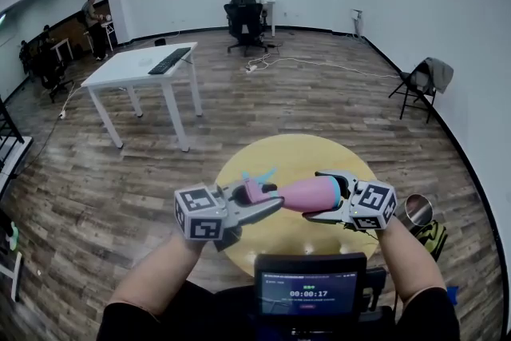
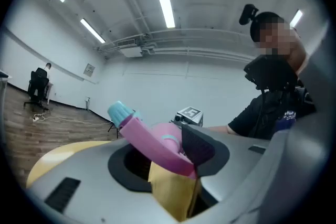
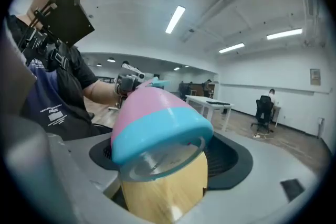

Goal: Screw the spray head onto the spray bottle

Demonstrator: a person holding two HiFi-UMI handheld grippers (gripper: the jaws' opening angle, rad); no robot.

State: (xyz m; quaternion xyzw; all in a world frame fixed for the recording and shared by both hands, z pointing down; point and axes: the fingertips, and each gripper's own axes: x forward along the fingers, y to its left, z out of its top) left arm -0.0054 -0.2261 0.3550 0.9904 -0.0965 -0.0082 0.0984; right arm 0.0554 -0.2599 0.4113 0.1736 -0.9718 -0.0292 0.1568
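Pink with a teal base, the spray bottle (image 1: 310,193) hangs on its side in the air above the yellow round table (image 1: 295,152), with the right gripper (image 1: 321,196) clamped around its wide bottom end. Its neck points toward the left gripper (image 1: 265,200), whose jaws are clenched on the pink spray head (image 1: 255,190), the teal nozzle poking out past them. Head and bottle meet end to end over the table, the two grippers facing each other. How far the head is threaded on, I cannot tell.
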